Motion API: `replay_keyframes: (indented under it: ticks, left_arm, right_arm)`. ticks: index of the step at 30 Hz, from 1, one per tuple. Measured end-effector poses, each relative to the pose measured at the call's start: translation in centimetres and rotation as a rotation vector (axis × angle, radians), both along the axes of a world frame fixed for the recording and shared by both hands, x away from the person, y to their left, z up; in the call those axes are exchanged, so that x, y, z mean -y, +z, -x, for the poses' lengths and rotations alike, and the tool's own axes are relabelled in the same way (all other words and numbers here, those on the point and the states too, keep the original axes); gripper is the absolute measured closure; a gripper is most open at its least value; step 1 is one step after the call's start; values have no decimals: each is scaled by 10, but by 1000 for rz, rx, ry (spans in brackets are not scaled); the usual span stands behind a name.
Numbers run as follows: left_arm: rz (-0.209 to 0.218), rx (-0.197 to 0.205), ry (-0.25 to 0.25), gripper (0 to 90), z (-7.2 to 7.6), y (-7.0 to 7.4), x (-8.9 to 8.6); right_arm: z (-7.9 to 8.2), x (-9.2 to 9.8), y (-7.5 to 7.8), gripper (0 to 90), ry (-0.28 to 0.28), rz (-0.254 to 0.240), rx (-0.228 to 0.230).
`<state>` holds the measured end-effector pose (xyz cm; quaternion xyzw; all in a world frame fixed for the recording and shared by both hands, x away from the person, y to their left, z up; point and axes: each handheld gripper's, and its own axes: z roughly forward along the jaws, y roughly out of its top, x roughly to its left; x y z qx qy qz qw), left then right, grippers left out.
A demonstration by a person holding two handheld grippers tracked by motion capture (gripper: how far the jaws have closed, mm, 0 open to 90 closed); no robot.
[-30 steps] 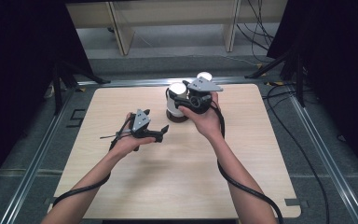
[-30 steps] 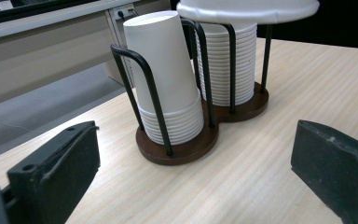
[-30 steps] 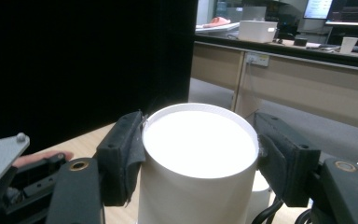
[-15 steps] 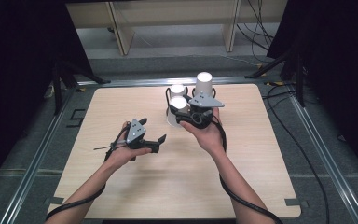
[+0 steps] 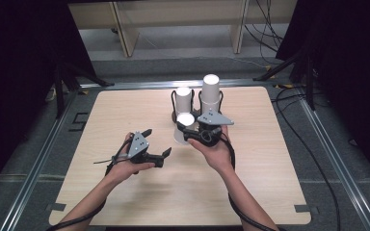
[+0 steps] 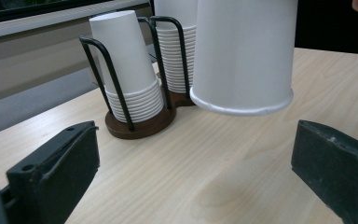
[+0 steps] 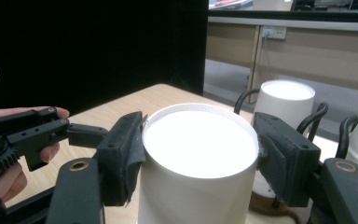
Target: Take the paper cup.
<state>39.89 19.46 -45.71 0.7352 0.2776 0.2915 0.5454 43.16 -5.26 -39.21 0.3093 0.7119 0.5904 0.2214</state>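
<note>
- Two claws work over the pale wooden tabletop (image 5: 125, 202); nearest the person, the left claw (image 5: 155, 146) hangs just above the wood at near left, its jaws spread wide with nothing between them.
- Seen along that claw's own jaws, the single white paper cup (image 6: 243, 51) hangs upside down, rim lowest, clear of the tabletop and just ahead of the released jaws.
- Slightly farther and to the right, the right claw (image 5: 189, 132) is clenched on this inverted cup (image 5: 184, 126); its pads press on opposite sides of the wall near the closed base, which faces up (image 7: 199, 142).
- By my reading, the step in hand is carrying one cup off the stacks toward the tabletop or the waiting left claw.
- The next move probably calls for lowering it level onto its rim, or steadying it with the left claw, without crushing the thin wall.
- Farthest, the black wire two-bay cup holder on a brown base (image 5: 175, 100) holds a shorter stack of inverted white cups (image 5: 183, 98) at left and a taller one (image 5: 211, 94) at right.
</note>
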Motion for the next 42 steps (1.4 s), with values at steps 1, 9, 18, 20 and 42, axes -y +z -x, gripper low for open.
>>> replay_keyframes:
  ticks: [1, 9, 18, 20, 42]
  left_arm:
    - [0, 1, -4, 4, 2, -1, 0]
    - [3, 10, -19, 1, 13, -2, 4]
    - [-9, -4, -40, 0, 24, -8, 8]
    - [-8, -12, -45, 0, 26, -8, 8]
    - [-18, -2, -47, 0, 29, -1, 10]
  right_arm:
    - [2, 1, -2, 363, -6, 15, -2]
    - [12, 3, -16, 362, -12, 13, -23]
    - [20, 6, -24, 362, -9, -14, -50]
    - [22, 7, -24, 362, -10, -28, -60]
    - [24, 14, -21, 362, -35, -56, -58]
